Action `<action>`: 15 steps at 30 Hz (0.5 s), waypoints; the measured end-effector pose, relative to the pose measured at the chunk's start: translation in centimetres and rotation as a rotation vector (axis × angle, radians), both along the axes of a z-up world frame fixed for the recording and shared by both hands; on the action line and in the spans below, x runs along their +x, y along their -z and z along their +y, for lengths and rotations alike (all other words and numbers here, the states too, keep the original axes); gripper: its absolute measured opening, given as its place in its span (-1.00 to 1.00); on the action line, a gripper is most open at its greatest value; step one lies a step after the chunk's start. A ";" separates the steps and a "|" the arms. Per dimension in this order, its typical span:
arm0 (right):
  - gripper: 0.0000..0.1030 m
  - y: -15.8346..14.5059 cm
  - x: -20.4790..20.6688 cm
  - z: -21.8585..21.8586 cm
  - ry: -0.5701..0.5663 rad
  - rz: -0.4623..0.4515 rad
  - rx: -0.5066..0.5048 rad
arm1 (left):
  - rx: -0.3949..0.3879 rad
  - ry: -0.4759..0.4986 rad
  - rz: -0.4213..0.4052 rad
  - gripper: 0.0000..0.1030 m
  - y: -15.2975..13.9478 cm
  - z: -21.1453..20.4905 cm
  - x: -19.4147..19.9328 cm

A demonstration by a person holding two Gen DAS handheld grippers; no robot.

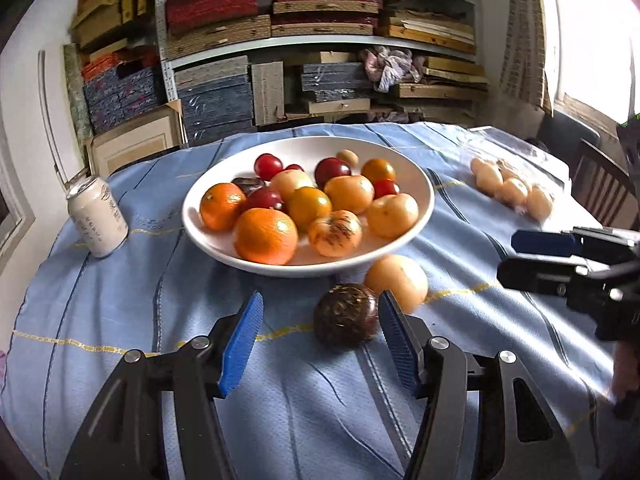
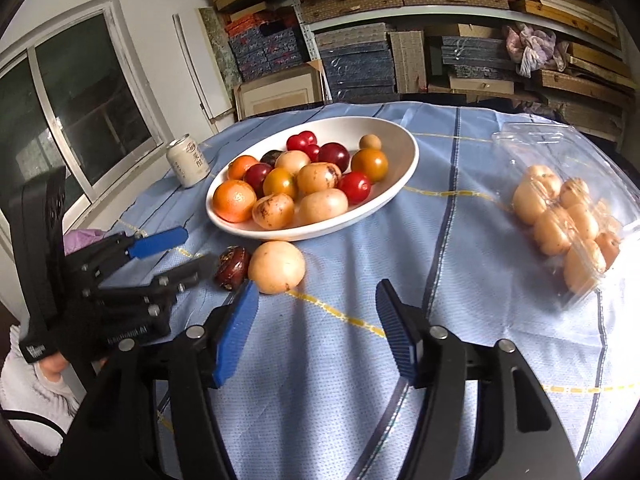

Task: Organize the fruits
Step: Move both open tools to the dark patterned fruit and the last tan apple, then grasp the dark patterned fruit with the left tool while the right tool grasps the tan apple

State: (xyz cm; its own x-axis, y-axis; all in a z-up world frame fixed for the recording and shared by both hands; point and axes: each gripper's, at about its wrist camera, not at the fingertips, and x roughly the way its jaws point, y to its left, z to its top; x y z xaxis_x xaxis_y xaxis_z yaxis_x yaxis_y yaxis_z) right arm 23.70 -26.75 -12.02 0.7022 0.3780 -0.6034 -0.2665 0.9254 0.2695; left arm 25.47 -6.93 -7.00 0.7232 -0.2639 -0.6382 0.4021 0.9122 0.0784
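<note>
Our left tongs (image 1: 320,322) are spread wide and gripping nothing, with the dark passion fruit (image 1: 346,315) sitting between the blue pads (image 1: 242,344), right up against the right-hand one; can't tell if it's actually touching. A pale round fruit (image 1: 397,282) sits just behind it. Our right tongs (image 2: 316,314) are wide open too, empty, over bare blue cloth (image 2: 460,280) on the bench. The white bowl (image 2: 404,178) is piled with fruit, the clear clamshell (image 2: 568,216) holds more pale ones. The can (image 1: 97,216) stands upright; its printing isn't readable to us.
</note>
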 end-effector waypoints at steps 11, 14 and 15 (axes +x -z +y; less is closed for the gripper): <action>0.23 0.0 0.2 -0.2 0.001 0.011 0.022 | 0.011 -0.059 0.147 0.21 1.7 -0.4 3.4; 0.23 0.0 0.3 -0.3 0.002 0.012 0.024 | 0.006 -0.114 0.146 0.22 1.7 1.1 3.8; 0.23 0.0 0.4 -0.3 0.001 0.015 0.024 | 0.002 -0.127 0.147 0.21 1.7 1.6 4.0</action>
State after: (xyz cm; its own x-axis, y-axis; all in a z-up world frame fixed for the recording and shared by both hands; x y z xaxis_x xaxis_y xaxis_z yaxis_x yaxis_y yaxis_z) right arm 24.08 -27.01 -12.04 0.6933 0.3920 -0.6047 -0.2618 0.9188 0.2954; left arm 29.45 -5.38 -8.65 0.6498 -0.1750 -0.7397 0.2910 0.9563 0.0294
